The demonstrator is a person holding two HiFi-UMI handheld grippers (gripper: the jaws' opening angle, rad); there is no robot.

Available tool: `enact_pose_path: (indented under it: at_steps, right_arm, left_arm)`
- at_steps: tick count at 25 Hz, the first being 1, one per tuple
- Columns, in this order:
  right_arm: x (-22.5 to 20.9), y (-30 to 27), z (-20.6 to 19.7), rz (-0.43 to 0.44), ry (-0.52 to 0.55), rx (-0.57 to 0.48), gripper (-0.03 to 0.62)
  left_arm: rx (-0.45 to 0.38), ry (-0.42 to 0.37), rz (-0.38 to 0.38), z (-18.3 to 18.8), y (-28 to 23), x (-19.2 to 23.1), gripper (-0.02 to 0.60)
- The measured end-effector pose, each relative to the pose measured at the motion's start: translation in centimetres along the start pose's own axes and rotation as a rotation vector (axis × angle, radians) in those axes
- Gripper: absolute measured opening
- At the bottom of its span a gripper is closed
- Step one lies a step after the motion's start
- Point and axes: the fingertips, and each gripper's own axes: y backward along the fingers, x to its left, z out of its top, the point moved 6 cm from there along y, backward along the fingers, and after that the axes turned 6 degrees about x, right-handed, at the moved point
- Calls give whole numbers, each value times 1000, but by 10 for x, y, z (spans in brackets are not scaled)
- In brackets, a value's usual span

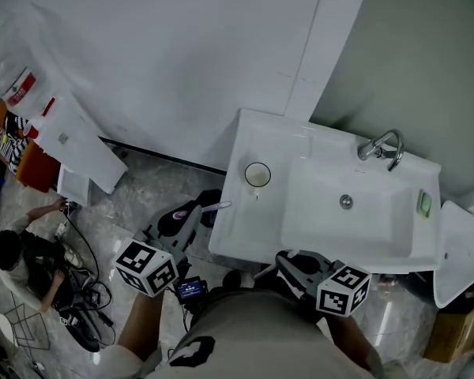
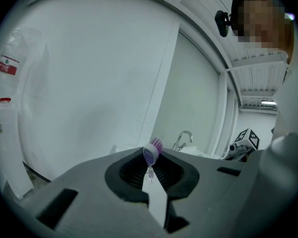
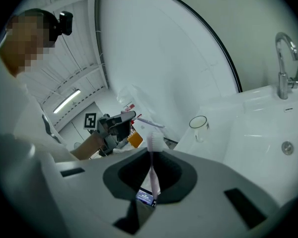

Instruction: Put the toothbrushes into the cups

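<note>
One cup (image 1: 257, 174) on sink (image 1: 379, 239); left gripper (image 1: 194, 212), right gripper (image 1: 284, 259) each clamp toothbrush (image 2: 151, 155).

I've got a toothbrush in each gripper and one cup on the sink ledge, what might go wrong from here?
1. The cup stands alone on the narrow left ledge of the sink; a poke from the purple toothbrush in the left gripper might tip it.
2. Only one cup shows, so the pale toothbrush in the right gripper may have to crowd in too.
</note>
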Motion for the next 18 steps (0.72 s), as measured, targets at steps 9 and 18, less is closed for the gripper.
enact_pose_path:
  at_steps: [9, 18]
  right_arm:
    - [-40, 15, 10, 28, -18, 11, 29]
    - [-69, 32, 14, 29, -50, -14, 29]
  left_arm:
    - [10, -15, 24, 9, -51, -14, 38]
    - [60, -47, 23, 7, -110, -19, 38]
